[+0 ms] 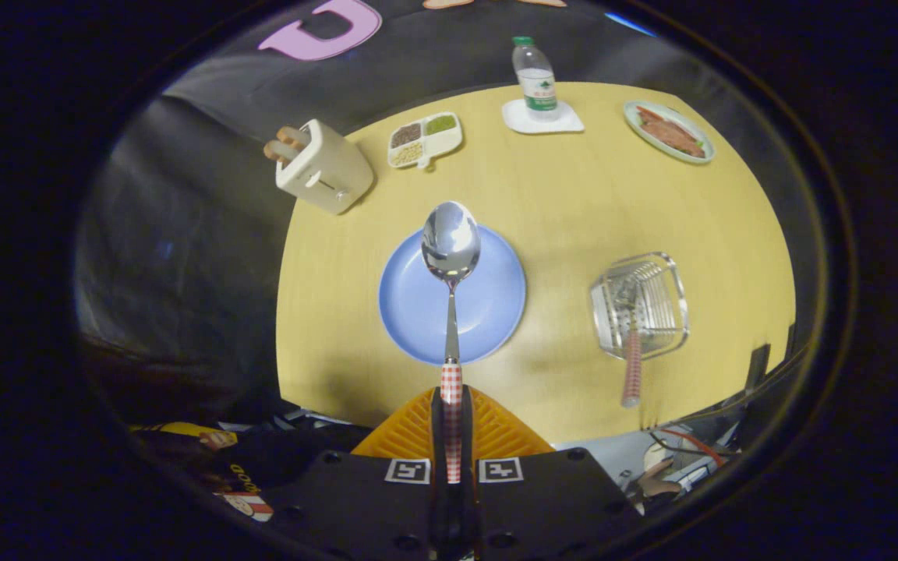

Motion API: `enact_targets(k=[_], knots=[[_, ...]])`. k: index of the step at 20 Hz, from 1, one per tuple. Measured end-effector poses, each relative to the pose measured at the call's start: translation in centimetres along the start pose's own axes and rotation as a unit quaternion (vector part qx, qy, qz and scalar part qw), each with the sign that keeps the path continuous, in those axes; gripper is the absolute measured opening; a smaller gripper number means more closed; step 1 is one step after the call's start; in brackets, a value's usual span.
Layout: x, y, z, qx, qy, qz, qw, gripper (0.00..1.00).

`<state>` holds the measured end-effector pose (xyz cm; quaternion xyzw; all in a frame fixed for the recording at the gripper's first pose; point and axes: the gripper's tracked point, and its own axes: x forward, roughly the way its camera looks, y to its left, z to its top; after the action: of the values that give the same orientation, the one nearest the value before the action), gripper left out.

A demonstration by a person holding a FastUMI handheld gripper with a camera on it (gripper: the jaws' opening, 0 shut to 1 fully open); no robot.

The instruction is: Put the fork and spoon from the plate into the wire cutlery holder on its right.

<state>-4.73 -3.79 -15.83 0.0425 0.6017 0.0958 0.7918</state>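
My gripper (452, 405) is shut on the red-and-white checked handle of the spoon (450, 257). The spoon points straight ahead from the fingers, lifted, its shiny bowl hanging over the far part of the blue plate (410, 312). The plate lies bare on the yellow table just beyond the fingers. To the plate's right stands the wire cutlery holder (640, 304). The fork (632, 366) stands in it, its checked handle sticking out toward me.
A cream toaster (324, 167) with bread sits at the table's far left. Beside it is a divided dish (424, 140) of grains. A water bottle (535, 78) on a white coaster and a plate of food (669, 131) are at the far edge.
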Motion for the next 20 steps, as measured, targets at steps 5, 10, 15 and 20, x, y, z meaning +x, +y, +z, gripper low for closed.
enact_targets(k=[5, 10, 15, 20], knots=[[-3.3, -7.1, 0.7, 0.023, 0.025, -0.056, 0.998, 0.09], [-4.4, -12.0, -0.5, 0.01, 0.11, -0.095, 0.989, 0.09], [-3.2, -15.0, -1.7, -0.031, 0.223, -0.113, 0.968, 0.08], [-1.9, -16.6, -0.8, -0.063, 0.302, -0.114, 0.944, 0.08]])
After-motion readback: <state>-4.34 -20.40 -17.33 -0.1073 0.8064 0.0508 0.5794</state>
